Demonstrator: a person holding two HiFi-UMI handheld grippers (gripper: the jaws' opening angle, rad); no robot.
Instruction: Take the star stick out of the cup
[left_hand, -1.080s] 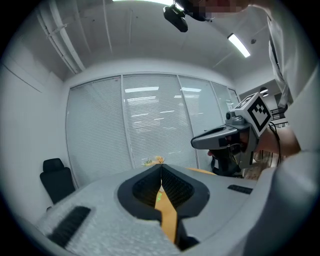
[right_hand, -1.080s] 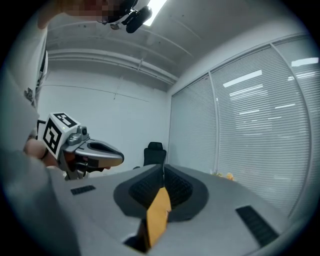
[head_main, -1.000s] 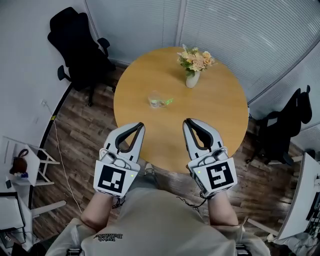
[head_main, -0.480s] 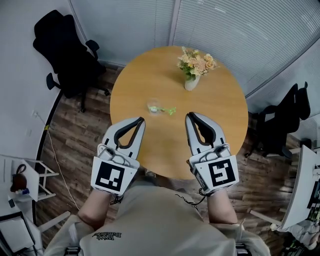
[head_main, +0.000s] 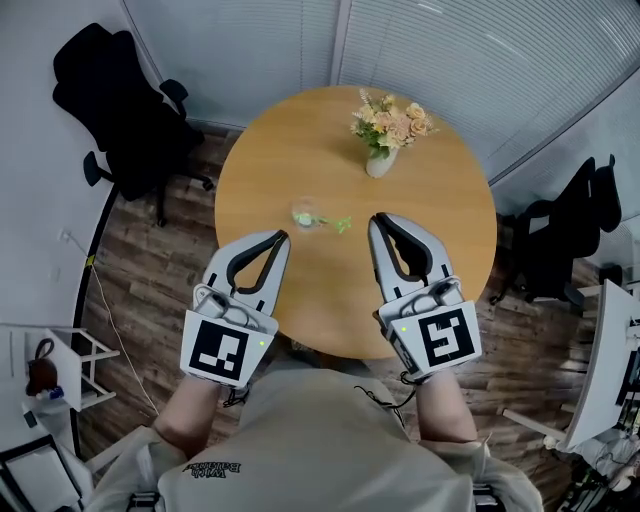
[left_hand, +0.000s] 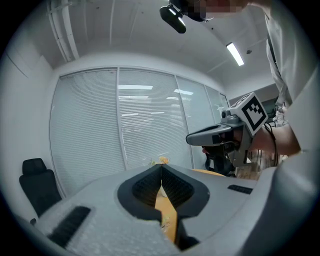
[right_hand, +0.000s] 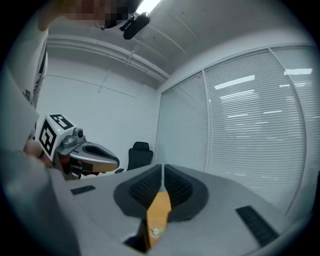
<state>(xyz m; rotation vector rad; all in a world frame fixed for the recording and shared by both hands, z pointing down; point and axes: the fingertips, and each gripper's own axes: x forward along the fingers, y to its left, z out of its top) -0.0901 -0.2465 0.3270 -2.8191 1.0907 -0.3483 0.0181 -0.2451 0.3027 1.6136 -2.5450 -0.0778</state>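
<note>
left gripper (head_main: 283, 237) and right gripper (head_main: 375, 218) hang low in frame, jaws closed on nothing, aimed at the centre cup (head_main: 305, 213) whose star stick (head_main: 336, 222) seemingly pokes out rightward.

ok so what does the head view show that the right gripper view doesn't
Only head view: the flower vase, the wood floor, the person's shirt. Only right gripper view: the ceiling light and a black camera overhead. Both: the round table, the left gripper, the shut right gripper, a black chair, the blinds, and a glimpse of the cup.
</note>
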